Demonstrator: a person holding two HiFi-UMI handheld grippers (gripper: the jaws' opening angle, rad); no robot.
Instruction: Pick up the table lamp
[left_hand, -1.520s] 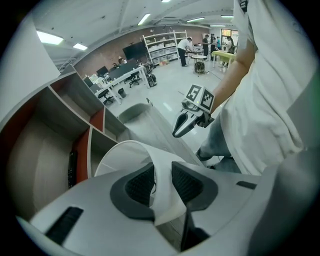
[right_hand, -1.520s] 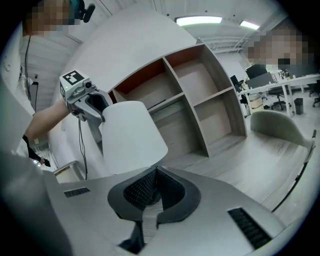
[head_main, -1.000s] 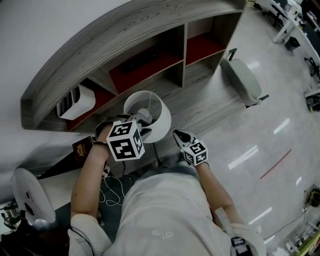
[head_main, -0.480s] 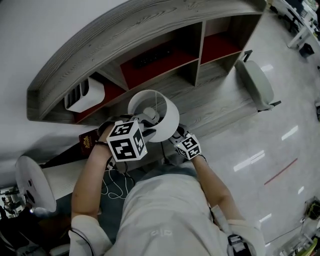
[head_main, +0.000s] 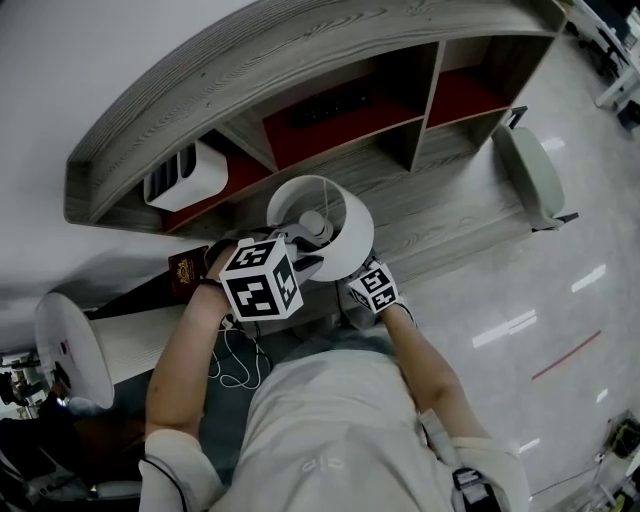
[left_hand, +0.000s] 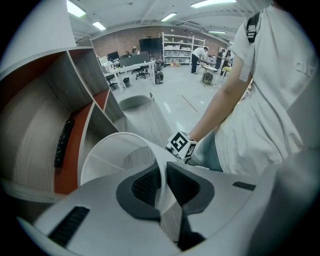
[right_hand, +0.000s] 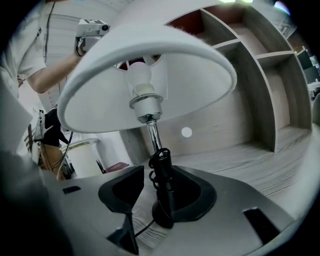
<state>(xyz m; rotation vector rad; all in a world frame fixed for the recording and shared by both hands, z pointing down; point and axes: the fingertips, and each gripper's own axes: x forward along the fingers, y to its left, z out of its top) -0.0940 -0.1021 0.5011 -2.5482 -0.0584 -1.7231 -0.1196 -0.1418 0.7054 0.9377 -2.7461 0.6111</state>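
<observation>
Plainly the left gripper (left_hand: 163, 176) has its pads pressed together on the thin wall of the white lampshade (left_hand: 115, 155), at the rim nearest the person. The right gripper (right_hand: 161, 192) has just been opening its jaws. They stand spread, with the black lower stem (right_hand: 163, 167) of the table lamp (head_main: 322, 226) between them and neither pad pressing on it.

The lamp stands on the grey wood desk (right_hand: 245, 160), in front of the cubby shelf (head_main: 330, 110), and its small round base (right_hand: 161, 220) appears to be down on the surface. By its build it looks light but top-heavy. The shade is soft and would dent or tilt under a pinch, so the stiff stem just above the base is the sounder hold, though probably slippery. A cord (right_hand: 141, 229) trails from the base and may drag.

Room lies open straight up and toward the person. The shelf's dividers stand close behind the shade.
</observation>
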